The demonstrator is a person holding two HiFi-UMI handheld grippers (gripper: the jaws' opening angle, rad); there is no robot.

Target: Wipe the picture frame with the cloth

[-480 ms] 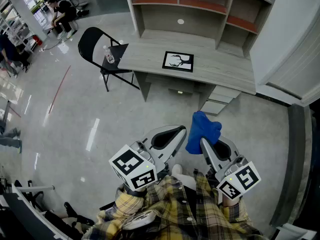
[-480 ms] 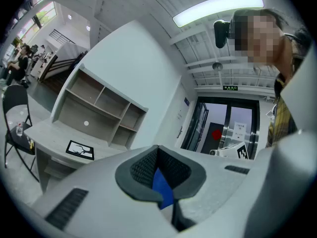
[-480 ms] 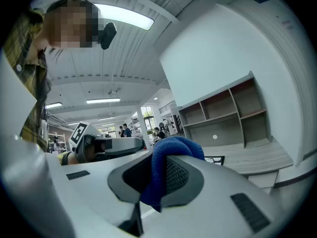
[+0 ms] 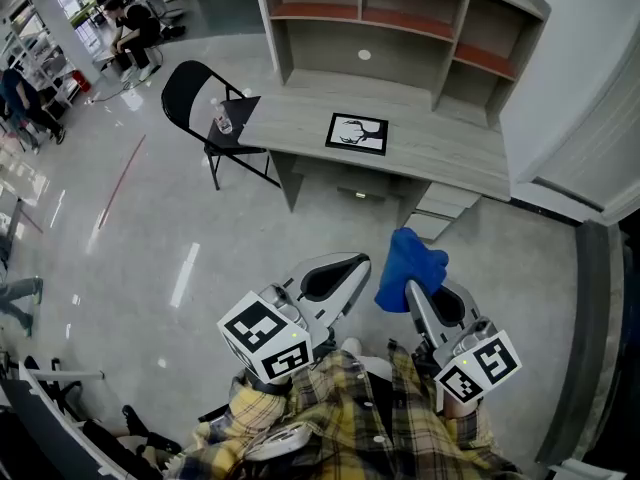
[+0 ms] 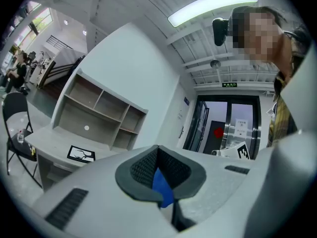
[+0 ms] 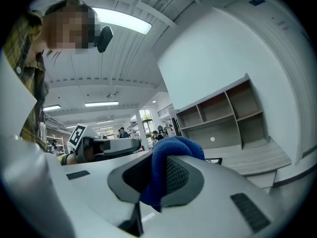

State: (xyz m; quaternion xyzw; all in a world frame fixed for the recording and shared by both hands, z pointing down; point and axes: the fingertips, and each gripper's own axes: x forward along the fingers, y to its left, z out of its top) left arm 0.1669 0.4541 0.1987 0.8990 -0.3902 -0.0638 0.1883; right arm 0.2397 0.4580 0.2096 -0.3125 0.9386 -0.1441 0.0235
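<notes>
The picture frame (image 4: pixel 357 133), black-edged with a dark antler drawing on white, lies flat on the grey desk (image 4: pixel 450 153) far ahead of both grippers. It shows small in the left gripper view (image 5: pixel 81 153), and only its edge peeks past the cloth in the right gripper view (image 6: pixel 214 160). My right gripper (image 4: pixel 412 290) is shut on a bunched blue cloth (image 4: pixel 408 260), which bulges up between its pads (image 6: pixel 171 175). My left gripper (image 4: pixel 338 271) is held level beside it, its jaws shut with nothing in them (image 5: pixel 158 175). A sliver of blue shows low between its pads.
A shelf unit (image 4: pixel 400 13) rises at the back of the desk. A black folding chair (image 4: pixel 195 93) with a water bottle (image 4: pixel 222 118) stands at the desk's left end. Drawers (image 4: pixel 440 208) hang under its right side. People (image 4: pixel 130 23) sit far left. Bare floor separates me from the desk.
</notes>
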